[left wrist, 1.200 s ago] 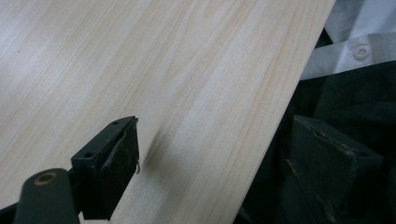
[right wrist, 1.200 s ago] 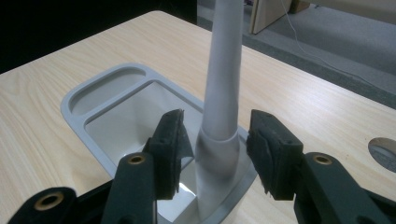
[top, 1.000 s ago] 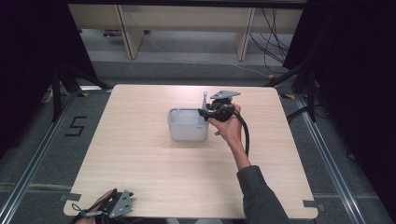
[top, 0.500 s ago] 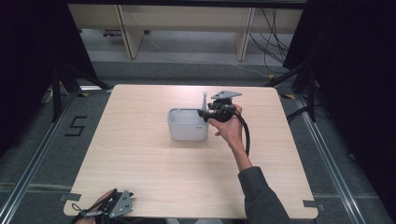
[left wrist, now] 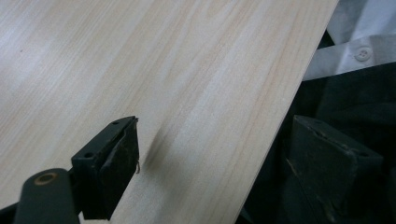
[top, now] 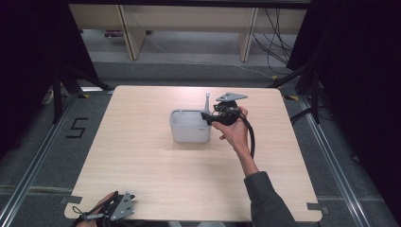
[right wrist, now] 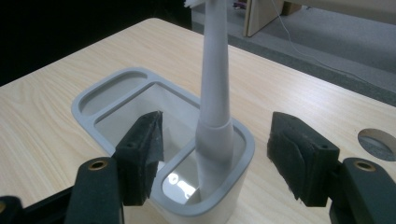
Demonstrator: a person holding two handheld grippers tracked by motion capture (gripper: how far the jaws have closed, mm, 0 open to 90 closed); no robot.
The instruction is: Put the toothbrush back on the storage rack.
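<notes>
A grey two-compartment holder [top: 189, 126] stands mid-table, with a white toothbrush [top: 207, 101] upright in its small right compartment. My right gripper [top: 206, 117] is held at the holder's right end. In the right gripper view it is open [right wrist: 217, 140]: the jaws flank the toothbrush handle [right wrist: 215, 84] with a gap on each side, above the holder rim [right wrist: 119, 79]. My left gripper [top: 120, 205] rests at the table's near left edge. It is open and holds nothing [left wrist: 210, 140], one jaw over the wood and the other past the edge.
The light wooden table [top: 156, 165] carries nothing else. A round hole [right wrist: 376, 142] in the tabletop lies to the right of the holder. Dark clothing and a white shirt [left wrist: 359, 51] lie beyond the table edge. Shelving and cables sit on the floor behind the table.
</notes>
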